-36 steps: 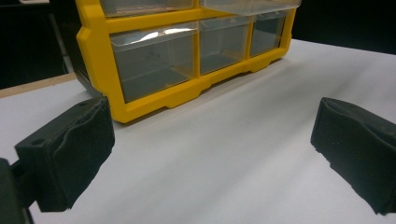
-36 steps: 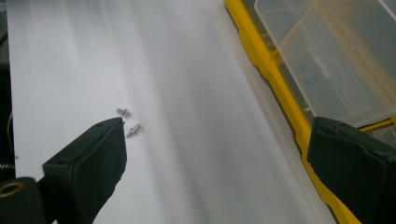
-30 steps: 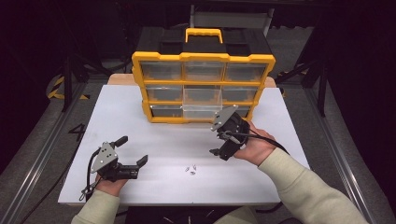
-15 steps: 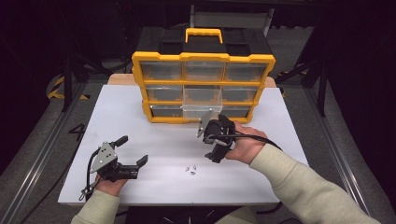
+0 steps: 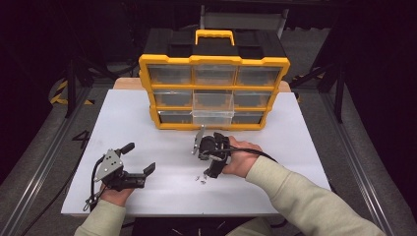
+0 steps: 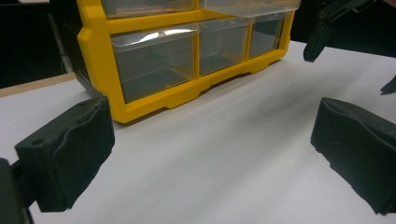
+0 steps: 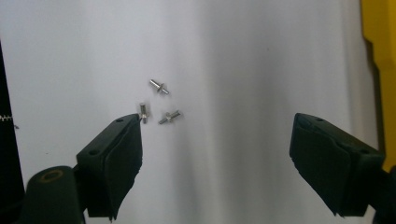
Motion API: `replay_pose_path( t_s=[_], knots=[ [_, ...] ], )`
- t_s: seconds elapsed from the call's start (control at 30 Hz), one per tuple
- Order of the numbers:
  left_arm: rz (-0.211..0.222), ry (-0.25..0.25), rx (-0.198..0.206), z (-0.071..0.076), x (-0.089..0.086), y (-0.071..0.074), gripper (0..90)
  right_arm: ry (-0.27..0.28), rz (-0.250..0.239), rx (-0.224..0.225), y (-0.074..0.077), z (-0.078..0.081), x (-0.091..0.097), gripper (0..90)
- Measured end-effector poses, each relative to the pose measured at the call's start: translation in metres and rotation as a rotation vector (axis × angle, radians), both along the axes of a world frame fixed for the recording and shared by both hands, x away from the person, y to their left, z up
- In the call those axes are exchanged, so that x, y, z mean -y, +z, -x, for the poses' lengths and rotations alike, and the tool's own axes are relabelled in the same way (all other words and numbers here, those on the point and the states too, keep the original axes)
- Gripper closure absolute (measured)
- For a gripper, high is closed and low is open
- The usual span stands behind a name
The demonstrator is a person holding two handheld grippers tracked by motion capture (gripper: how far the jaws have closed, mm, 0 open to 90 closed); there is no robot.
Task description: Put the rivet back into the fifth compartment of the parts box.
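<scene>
Screws (image 7: pixel 160 103) lie on open table (image 5: pixel 147 128) beside right claw (image 5: pixel 209 169).

White table (image 5: pixel 123 113) on a wooden board, grey floor (image 5: pixel 34 142), dark surroundings, black frame legs (image 5: pixel 72 81).

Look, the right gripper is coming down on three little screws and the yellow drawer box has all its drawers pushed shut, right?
Not quite: the middle drawer of the yellow drawer box is pulled out, as the high view shows. The right gripper is over three screws.
</scene>
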State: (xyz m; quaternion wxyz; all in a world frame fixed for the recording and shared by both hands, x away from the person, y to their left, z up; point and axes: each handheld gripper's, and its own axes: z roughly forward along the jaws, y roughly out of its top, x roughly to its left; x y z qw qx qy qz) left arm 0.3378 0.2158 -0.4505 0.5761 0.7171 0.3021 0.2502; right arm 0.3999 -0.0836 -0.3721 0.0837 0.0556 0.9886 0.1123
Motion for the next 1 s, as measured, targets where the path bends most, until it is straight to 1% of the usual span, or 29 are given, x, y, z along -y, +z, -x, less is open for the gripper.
replay_pose_path(
  t_s=[0.13, 0.3, 0.33, 0.43, 0.47, 0.53, 0.57, 0.6, 0.7, 0.73, 0.77, 0.8, 0.83, 0.9, 0.93, 0.97, 1.0],
  knots=[
    [-0.001, 0.001, -0.003, 0.0, 0.0, 0.0, 0.5, -0.001, -0.003, -0.01, -0.007, 0.0, -0.003, 19.5],
    [-0.001, 0.001, -0.004, 0.0, 0.0, 0.0, 0.5, 0.003, 0.017, -0.035, -0.018, -0.001, -0.008, 21.7],
    [-0.002, 0.002, -0.005, 0.0, 0.0, 0.0, 0.5, 0.004, 0.021, -0.032, -0.02, -0.001, -0.008, 21.9],
    [-0.001, 0.001, -0.002, 0.0, 0.0, 0.0, 0.5, 0.004, 0.022, -0.05, -0.026, -0.002, -0.01, 24.0],
    [-0.001, 0.0, -0.002, 0.0, 0.0, 0.0, 0.5, 0.012, 0.036, -0.055, -0.028, -0.003, -0.01, 24.8],
    [-0.001, 0.002, -0.005, 0.0, 0.0, 0.0, 0.5, 0.01, 0.046, -0.065, -0.031, -0.004, -0.01, 26.8],
    [-0.001, 0.002, -0.004, 0.0, 0.0, 0.0, 0.5, 0.008, 0.046, -0.065, -0.033, -0.004, -0.011, 29.7],
    [0.0, 0.003, -0.003, 0.0, 0.001, 0.0, 0.5, 0.021, 0.054, -0.07, -0.034, -0.004, -0.011, 33.9],
    [-0.002, 0.002, -0.004, 0.0, 0.001, 0.0, 0.5, 0.03, 0.062, -0.077, -0.037, -0.002, -0.013, 41.5],
    [-0.001, 0.002, -0.004, 0.0, 0.001, 0.0, 0.5, 0.032, 0.051, -0.081, -0.039, -0.002, -0.013, 43.8],
    [-0.002, 0.001, -0.005, 0.0, 0.001, 0.0, 0.5, 0.034, 0.064, -0.087, -0.039, -0.002, -0.014, 46.3],
    [-0.002, 0.001, -0.006, 0.0, 0.001, 0.0, 0.5, 0.032, 0.066, -0.089, -0.041, -0.002, -0.014, 49.3],
    [-0.002, 0.001, -0.006, 0.0, 0.001, 0.0, 0.5, 0.032, 0.066, -0.089, -0.041, -0.002, -0.014, 49.3],
    [-0.002, 0.006, -0.004, 0.0, 0.0, 0.0, 0.5, 0.029, 0.085, -0.096, -0.043, -0.002, -0.015, 56.2],
    [-0.003, 0.008, -0.003, 0.0, 0.0, 0.0, 0.5, 0.03, 0.091, -0.095, -0.044, -0.003, -0.015, 57.6],
    [-0.006, 0.011, -0.007, 0.0, 0.0, 0.0, 0.7, 0.024, 0.093, -0.102, -0.046, -0.003, -0.015, 61.0],
    [-0.006, 0.013, -0.006, 0.0, 0.0, 0.0, 0.8, 0.029, 0.103, -0.114, -0.046, -0.003, -0.015, 62.9]
  ],
)
